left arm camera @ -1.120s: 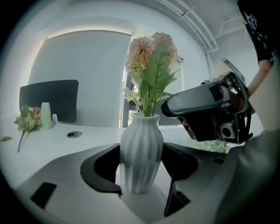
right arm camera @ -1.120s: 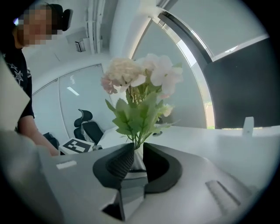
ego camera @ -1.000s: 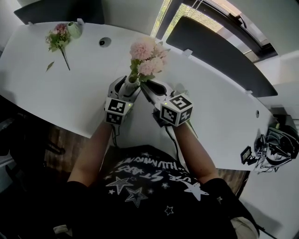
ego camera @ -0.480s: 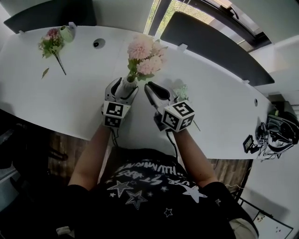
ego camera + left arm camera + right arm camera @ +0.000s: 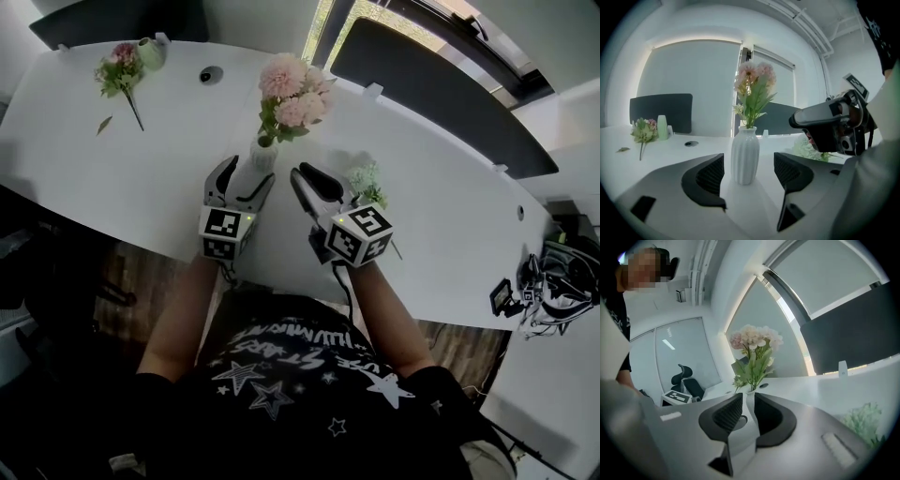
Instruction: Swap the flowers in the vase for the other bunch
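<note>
A white ribbed vase (image 5: pixel 260 157) (image 5: pixel 745 154) stands on the white table (image 5: pixel 141 178) with pink flowers (image 5: pixel 292 90) (image 5: pixel 757 341) in it. My left gripper (image 5: pixel 247 171) (image 5: pixel 750 176) has its jaws opening. The vase stands just ahead, between them, with a gap on each side. Right of the vase, my right gripper (image 5: pixel 302 175) (image 5: pixel 747 404) has its jaws opening too, only a narrow slit apart, with nothing between them. A white-and-green bunch (image 5: pixel 365 181) (image 5: pixel 865 420) lies on the table beside the right gripper. Another small pink bunch (image 5: pixel 119 75) (image 5: pixel 643 131) lies at the far left.
A pale green cup (image 5: pixel 150 52) stands by the far-left bunch, with a loose leaf (image 5: pixel 103 124) nearby. A round cable hole (image 5: pixel 210 75) is set in the tabletop. Dark chair backs (image 5: pixel 422 89) line the far side. The person's body is against the near edge.
Both grippers have drawn back from the vase toward the near edge of the table. The left jaws stand wider around the vase than before.
</note>
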Demonstrator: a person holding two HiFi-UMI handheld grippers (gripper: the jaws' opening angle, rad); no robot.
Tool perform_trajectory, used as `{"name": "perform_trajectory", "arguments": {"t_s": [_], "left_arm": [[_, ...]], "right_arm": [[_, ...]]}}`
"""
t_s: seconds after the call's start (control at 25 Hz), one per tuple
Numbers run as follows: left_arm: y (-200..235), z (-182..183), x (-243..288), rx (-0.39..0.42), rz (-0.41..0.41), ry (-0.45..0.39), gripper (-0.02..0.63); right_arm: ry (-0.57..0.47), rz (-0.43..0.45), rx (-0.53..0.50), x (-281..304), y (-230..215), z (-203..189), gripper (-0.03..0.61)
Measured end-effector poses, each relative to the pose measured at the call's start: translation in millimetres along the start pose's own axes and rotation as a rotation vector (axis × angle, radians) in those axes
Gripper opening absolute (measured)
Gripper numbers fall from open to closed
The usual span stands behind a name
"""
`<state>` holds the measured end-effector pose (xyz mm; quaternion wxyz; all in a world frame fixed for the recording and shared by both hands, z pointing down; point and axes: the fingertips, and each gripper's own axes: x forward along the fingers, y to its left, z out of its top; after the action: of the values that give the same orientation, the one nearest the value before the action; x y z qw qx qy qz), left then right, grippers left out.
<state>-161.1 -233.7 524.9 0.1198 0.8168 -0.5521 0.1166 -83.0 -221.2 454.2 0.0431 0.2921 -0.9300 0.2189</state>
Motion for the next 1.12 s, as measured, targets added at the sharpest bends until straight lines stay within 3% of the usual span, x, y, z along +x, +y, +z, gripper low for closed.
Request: {"name": "perform_trajectory", "arguments": {"t_s": [0.12, 0.48, 0.56, 0.84, 1.12], "left_arm": [[-15.7, 12.9, -23.3, 0.025, 0.035, -0.042, 0.319], [-64.5, 30.7, -95.2, -0.005, 0.131, -0.122, 0.303], [-78.6, 30.6, -110.8, 0.005, 0.145, -0.137, 0.268], [-134.5, 26.0, -160.1, 0.024, 0.197, -0.175, 0.053], [-158.7, 3.0, -205.1, -0.006, 0.278, -0.132, 0.012]], "right_arm": [[-0.019, 0.019, -0.009, -14.7, 8.6, 2.2, 0.049], [-0.03, 0.066, -0.044, -78.1, 43.3, -12.0, 0.021], [-0.032, 0.079, -0.045, -93.8, 55.3, -15.5, 0.018], [-0.015, 0.137, -0.054, -148.2, 90.3, -44.0, 0.006], [0.032, 0.204, -0.043, -184.3, 113.6, -77.1, 0.002]]}}
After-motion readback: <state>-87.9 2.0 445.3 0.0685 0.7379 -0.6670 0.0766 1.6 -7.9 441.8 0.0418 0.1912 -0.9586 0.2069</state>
